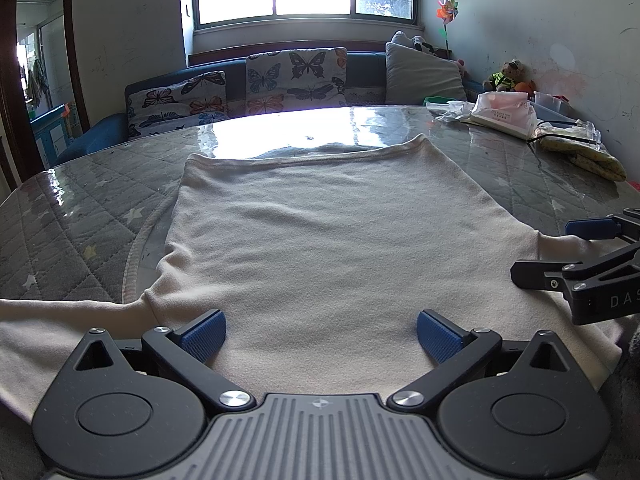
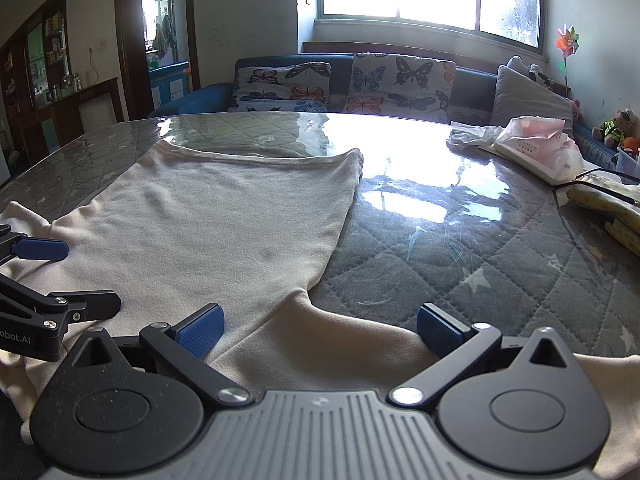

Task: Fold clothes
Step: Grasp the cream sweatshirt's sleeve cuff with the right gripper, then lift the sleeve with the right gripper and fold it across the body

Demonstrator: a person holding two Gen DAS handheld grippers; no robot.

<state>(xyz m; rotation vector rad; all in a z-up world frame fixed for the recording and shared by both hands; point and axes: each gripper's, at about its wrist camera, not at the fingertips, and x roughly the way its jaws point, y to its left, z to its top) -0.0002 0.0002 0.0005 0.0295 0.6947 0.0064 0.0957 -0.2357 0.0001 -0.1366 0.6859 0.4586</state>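
Note:
A cream long-sleeved garment (image 1: 320,232) lies flat on the table, hem at the far side, sleeves spread near the front edge. It also shows in the right wrist view (image 2: 208,220). My left gripper (image 1: 322,338) is open and empty, hovering over the garment's near middle. My right gripper (image 2: 320,332) is open and empty over the right armpit and sleeve (image 2: 352,344). The right gripper shows at the right edge of the left wrist view (image 1: 568,252). The left gripper shows at the left edge of the right wrist view (image 2: 48,272).
The table (image 2: 460,248) has a grey quilted star cloth under clear plastic. At the far right lie a plastic bag with a packet (image 2: 536,148), a yellow folded cloth (image 1: 588,158) and a black cable. A sofa with butterfly cushions (image 1: 296,80) stands behind.

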